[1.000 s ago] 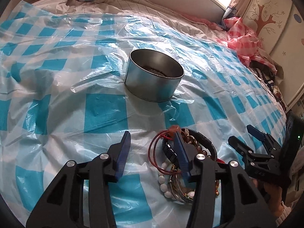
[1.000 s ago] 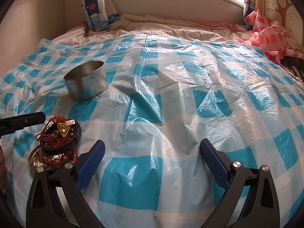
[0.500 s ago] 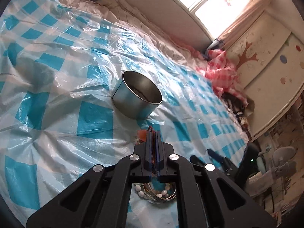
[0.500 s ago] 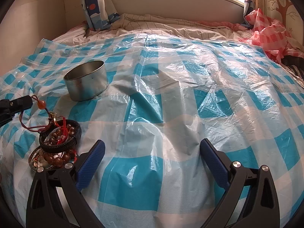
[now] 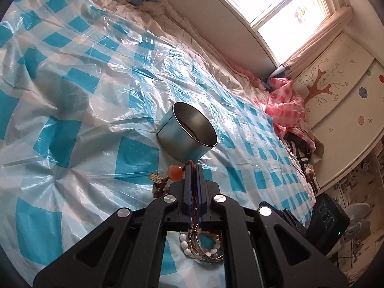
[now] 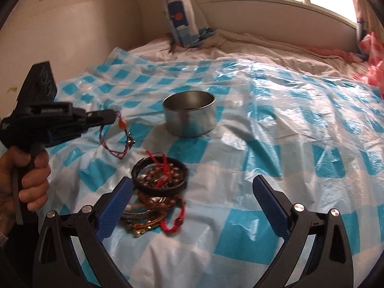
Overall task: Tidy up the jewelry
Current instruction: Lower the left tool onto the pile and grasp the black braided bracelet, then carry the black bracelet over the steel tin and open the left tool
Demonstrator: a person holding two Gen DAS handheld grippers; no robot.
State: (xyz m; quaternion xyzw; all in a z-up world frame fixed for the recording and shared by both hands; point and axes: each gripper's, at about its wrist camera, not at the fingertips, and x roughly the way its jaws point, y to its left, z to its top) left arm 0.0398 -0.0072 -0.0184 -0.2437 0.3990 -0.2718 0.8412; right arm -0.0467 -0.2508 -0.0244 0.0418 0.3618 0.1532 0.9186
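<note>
Though crinkled, glossy checked plastic sheet point(image 6: 300, 110).

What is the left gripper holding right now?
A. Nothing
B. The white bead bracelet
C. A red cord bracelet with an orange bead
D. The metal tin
C: the left gripper is shut on the red cord bracelet, which dangles clear of the jewelry pile, short of the metal tin.

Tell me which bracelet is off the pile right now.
The thin red cord bracelet with the orange bead, dangling from the shut left gripper; the black braided ring and beaded bracelets lie heaped.
</note>
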